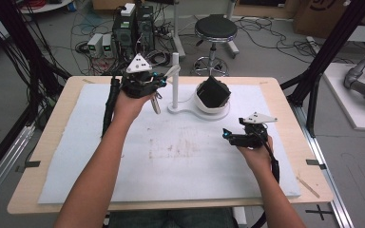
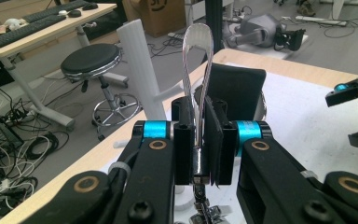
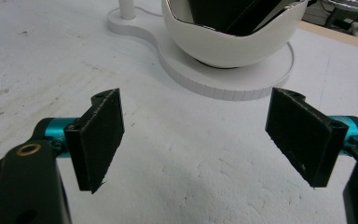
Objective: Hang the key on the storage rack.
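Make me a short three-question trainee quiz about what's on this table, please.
1. True or false: the left tool is clamped on a clear looped strap.
2. The right tool stands: A) open, holding nothing; B) shut on the bowl; C) shut on the post.
3. What dark thing sits in the white bowl?

Key: 1 true. 2 A. 3 A black wallet-like pouch; the bowl shares a white base with an upright post, on the white mat.
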{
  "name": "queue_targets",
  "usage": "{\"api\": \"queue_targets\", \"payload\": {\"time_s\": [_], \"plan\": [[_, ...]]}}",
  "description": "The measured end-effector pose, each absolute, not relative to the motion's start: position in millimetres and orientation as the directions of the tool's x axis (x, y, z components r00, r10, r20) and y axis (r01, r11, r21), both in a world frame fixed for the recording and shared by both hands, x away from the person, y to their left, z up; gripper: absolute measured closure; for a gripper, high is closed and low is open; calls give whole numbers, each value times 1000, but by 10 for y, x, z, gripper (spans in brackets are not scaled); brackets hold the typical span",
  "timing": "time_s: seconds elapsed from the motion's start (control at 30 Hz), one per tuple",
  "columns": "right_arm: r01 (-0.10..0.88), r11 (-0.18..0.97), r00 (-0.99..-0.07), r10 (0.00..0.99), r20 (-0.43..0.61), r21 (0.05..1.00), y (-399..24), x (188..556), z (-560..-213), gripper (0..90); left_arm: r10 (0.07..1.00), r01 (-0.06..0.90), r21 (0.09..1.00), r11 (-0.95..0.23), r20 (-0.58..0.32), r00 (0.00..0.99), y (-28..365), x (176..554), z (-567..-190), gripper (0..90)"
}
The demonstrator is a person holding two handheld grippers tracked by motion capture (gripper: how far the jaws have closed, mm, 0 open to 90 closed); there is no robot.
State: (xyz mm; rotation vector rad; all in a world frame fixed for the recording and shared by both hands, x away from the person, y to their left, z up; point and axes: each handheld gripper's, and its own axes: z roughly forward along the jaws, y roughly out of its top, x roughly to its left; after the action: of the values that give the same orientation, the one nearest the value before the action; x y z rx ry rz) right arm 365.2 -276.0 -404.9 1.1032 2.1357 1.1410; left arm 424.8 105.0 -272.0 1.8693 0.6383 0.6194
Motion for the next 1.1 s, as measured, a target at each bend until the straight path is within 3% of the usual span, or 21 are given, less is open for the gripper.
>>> {"api": "queue_targets", "payload": {"time_s": [1.1], "plan": [[434,349,-572,819,-45,831,-2742,3667,-4073,196,686,180,891,-416,178,705,851,4487,-2891,819]]}}
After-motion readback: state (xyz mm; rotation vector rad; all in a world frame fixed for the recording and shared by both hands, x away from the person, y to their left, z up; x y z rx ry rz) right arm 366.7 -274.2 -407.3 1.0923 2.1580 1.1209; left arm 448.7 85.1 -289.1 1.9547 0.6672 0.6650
